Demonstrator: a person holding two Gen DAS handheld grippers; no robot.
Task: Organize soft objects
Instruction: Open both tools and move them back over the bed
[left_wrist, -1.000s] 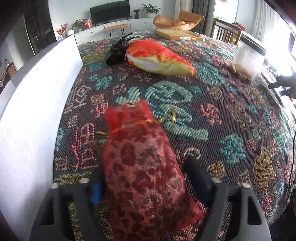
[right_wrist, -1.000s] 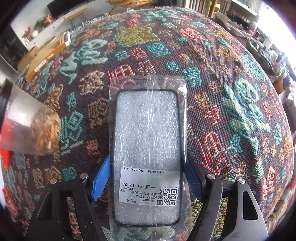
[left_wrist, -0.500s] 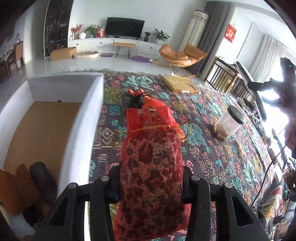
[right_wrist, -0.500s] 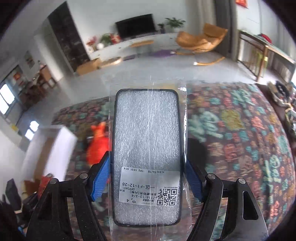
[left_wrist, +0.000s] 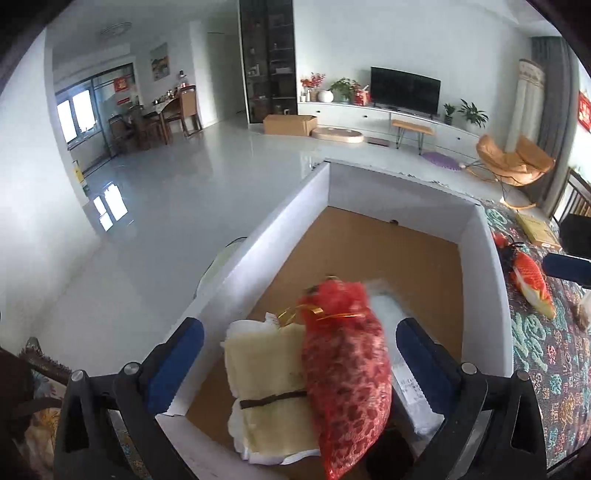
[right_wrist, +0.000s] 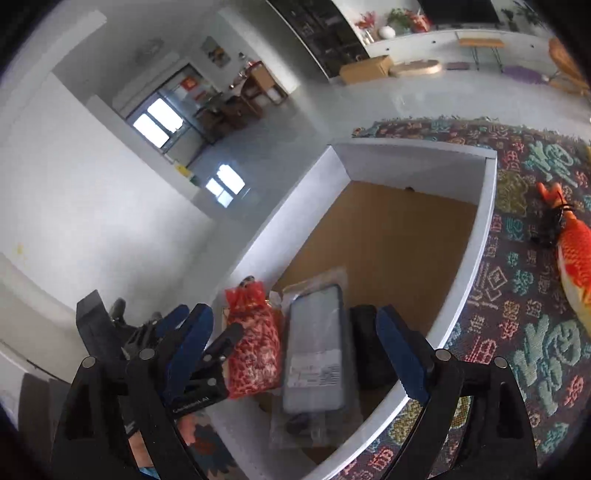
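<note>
Left wrist view looks down into a white-walled box (left_wrist: 487, 280) with a brown cardboard floor; the far half of that floor is bare, while the near end is crowded. The box's right wall runs along the patterned cloth (left_wrist: 546, 354), and its left wall borders open grey room floor. The left gripper (left_wrist: 299, 354) is spread wide, its jaws having just been opening, and the red mesh bag (left_wrist: 347, 373) lies blurred between the blue pads without either pad pressing on it. The bag leans over a cream folded cloth bundle (left_wrist: 266, 384) tied with a dark band, just to its left; a clear plastic packet (left_wrist: 402, 365) shows at its right.

From the right wrist view, the right gripper (right_wrist: 295, 350) is also parted, its jaws having just been opening, and the bagged phone case (right_wrist: 314, 354) lies loose between them inside the box (right_wrist: 480, 229), near the near wall, touching neither pad. The red mesh bag (right_wrist: 255, 347) sits just left of the case, with the left gripper (right_wrist: 199, 354) beside it at the box's left wall. On the patterned cloth (right_wrist: 517, 332) to the right, well apart from the box, lies an orange fish toy (right_wrist: 576, 258) against a black tangled item (right_wrist: 550, 229).
</note>
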